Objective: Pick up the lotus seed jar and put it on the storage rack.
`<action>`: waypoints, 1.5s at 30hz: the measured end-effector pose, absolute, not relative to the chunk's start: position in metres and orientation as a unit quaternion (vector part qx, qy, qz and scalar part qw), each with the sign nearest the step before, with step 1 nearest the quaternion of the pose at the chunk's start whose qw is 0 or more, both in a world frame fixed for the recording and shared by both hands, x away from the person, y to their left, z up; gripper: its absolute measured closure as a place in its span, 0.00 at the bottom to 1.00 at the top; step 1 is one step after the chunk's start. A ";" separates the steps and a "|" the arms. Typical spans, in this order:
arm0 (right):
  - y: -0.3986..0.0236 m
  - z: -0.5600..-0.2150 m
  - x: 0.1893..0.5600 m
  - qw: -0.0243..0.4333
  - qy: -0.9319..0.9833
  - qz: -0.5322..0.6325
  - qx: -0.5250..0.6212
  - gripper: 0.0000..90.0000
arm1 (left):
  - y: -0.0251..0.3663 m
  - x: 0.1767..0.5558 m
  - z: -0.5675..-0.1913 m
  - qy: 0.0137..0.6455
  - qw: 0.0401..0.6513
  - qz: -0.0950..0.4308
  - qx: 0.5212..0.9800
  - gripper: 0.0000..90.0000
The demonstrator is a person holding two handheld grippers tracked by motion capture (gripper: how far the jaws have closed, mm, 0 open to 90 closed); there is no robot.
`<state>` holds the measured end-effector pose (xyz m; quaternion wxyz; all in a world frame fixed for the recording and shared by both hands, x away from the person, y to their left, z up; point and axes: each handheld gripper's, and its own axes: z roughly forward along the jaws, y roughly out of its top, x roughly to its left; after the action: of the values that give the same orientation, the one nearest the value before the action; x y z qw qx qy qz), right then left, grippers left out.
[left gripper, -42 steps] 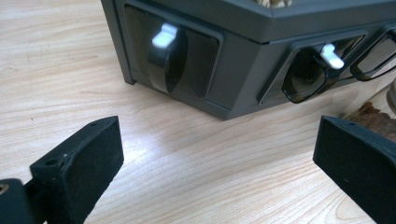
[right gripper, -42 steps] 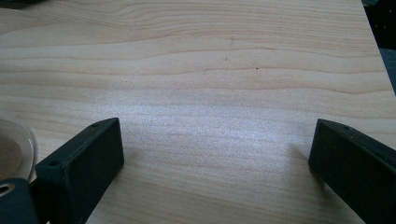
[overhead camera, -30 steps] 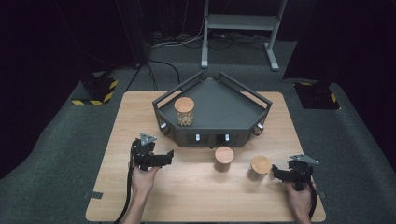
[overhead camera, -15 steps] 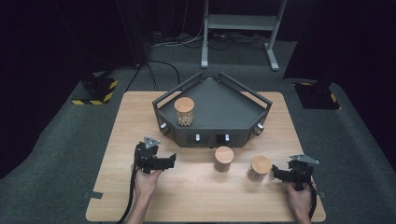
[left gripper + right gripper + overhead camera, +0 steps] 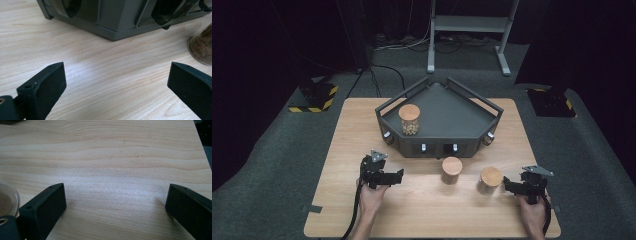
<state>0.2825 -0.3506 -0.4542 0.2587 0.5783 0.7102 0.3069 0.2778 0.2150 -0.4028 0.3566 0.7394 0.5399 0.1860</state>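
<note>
Dark floor and black curtains ring the pale wooden table [image 5: 362, 125] where we work, and we take the grey angular tray [image 5: 452, 117] at its far middle as our landmark. Inside that tray, in its left corner, we see one cork-lidded glass jar [image 5: 409, 119] standing upright, with pale contents. Just in front of the tray's front wall stands a second cork-lidded jar [image 5: 452, 169], and a third jar [image 5: 490, 179] stands near it, a little farther from the tray and toward its right end; the two are apart, not touching. We hold our left gripper [image 5: 398, 176] in front of the tray's left front corner, low over the bare wood, pointing toward the second jar but well short of it. In the left gripper view its jaws stand spread wide, nothing between them but table grain, with the tray's lower edge [image 5: 117, 27] ahead and the curved glass of a jar [image 5: 201, 46] at the right border. Our right gripper [image 5: 507, 185] sits in front of the tray's right end, just beside the third jar and pointing at it. In the right gripper view its jaws are likewise spread, empty, and a rim of glass [image 5: 8, 197] shows just left of the left jaw.
</note>
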 end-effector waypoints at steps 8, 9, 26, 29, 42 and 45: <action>-0.351 -0.454 0.282 0.259 0.710 0.307 0.578 0.02 | 0.209 0.282 -0.413 0.542 0.351 0.181 0.742 0.02; -0.351 -0.454 0.282 0.259 0.710 0.307 0.578 0.02 | 0.209 0.282 -0.413 0.542 0.351 0.181 0.742 0.02; -0.351 -0.454 0.283 0.258 0.710 0.307 0.578 0.02 | 0.193 0.284 -0.428 0.535 0.343 0.187 0.749 0.03; -0.351 -0.454 0.283 0.258 0.711 0.307 0.578 0.02 | 0.192 0.284 -0.435 0.538 0.346 0.187 0.746 0.03; -0.351 -0.454 0.283 0.258 0.711 0.307 0.577 0.02 | 0.186 0.283 -0.449 0.546 0.340 0.199 0.739 0.02; -0.351 -0.454 0.283 0.258 0.711 0.307 0.577 0.02 | 0.183 0.285 -0.451 0.549 0.332 0.199 0.741 0.01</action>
<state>0.2827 -0.3511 -0.4543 0.2584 0.5773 0.7109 0.3074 0.2847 0.1825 -0.4508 0.3324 0.7407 0.5491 0.1986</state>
